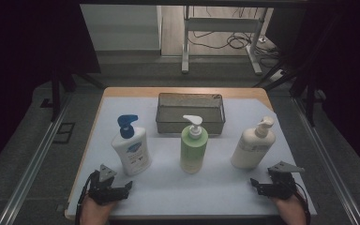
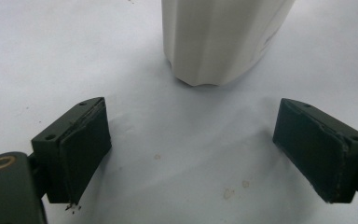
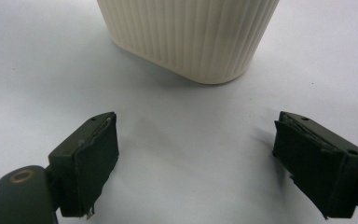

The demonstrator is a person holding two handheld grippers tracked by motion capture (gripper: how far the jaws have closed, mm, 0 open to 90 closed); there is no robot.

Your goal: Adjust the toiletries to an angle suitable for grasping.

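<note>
Both grippers rest open and empty: the left gripper (image 1: 130, 185) just short of the blue-capped white pump bottle (image 1: 131, 151), the right gripper (image 1: 253, 183) before the cream ribbed pump bottle (image 1: 252, 147). Nothing grasped yet; the wire basket (image 1: 190, 123) beyond waits.

In the high view we saw a dim scene: the room around the table (image 1: 122, 206) was almost black, and only the floor behind it was lit. The three bottles threw soft, weak shadows on the pale mat. In the gripper views the light was brighter and even. The white bottle (image 2: 219, 37) and the ribbed bottle (image 3: 191, 37) each left a soft grey shadow under the base. Both pictures were a little soft, and we noticed no strong glare.
</note>
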